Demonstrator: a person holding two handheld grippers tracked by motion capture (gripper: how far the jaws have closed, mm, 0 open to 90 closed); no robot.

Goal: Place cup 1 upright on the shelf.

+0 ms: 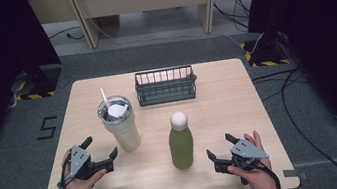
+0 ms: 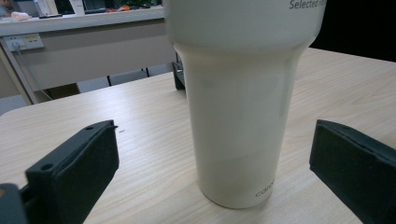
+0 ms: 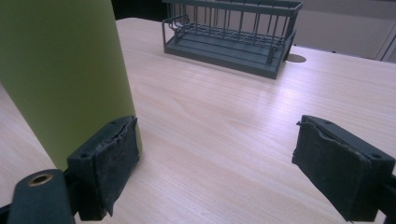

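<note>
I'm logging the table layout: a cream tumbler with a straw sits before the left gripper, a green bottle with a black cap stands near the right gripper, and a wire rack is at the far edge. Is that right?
Not quite: the green bottle has a pale, whitish cap, not a black one, as the high view shows. The rest holds: the cream tumbler with its straw sits before the left gripper, the bottle stands near the right gripper, and the wire rack is at the far edge.

The tall cream tapered tumbler carries grey print: "Selected" along its upper band, cut off at the edge, and the letters "care" near its base. A black "5" marks the grey carpet.
</note>
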